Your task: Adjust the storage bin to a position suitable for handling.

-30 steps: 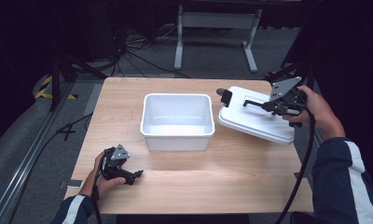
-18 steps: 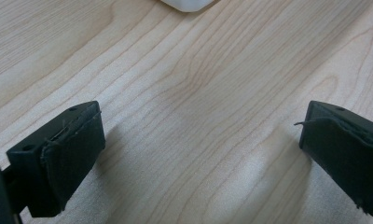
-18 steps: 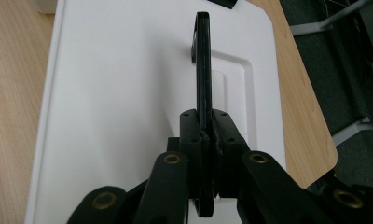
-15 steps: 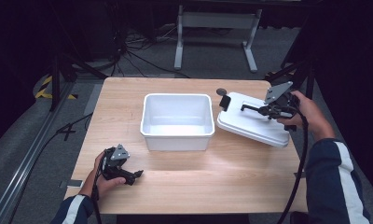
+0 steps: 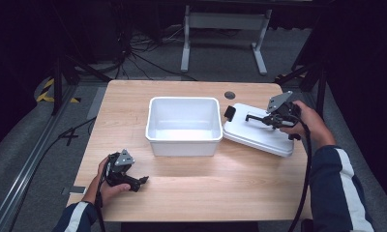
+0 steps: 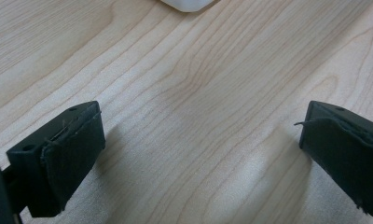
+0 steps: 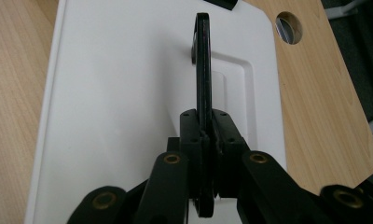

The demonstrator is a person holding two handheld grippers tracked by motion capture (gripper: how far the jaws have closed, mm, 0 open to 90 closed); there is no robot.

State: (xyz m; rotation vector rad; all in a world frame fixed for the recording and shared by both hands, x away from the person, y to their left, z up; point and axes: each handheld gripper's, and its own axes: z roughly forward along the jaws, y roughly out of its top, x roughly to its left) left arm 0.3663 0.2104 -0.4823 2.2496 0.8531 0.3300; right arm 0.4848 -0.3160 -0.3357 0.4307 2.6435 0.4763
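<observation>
Two grippers on the desk (image 5: pixel 196 193): right gripper (image 5: pixel 259 117) has its jaws pinched on the black handle (image 7: pixel 203 70) of the white lid (image 5: pixel 257 135), which lies just right of the white bin (image 5: pixel 183 126). Bin sits left of the jaws, the lid's long axis slanting away from it. Left gripper (image 5: pixel 136 182), jaws spread and empty, rests near the bin's front-left corner; right hand is nearer the lid.

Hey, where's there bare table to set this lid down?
Bare wood runs along the near edge of the table, between the left gripper and the right sleeve. A narrower strip lies left of the white bin. The lid, held by the right gripper, crowds the bin's right side.
</observation>
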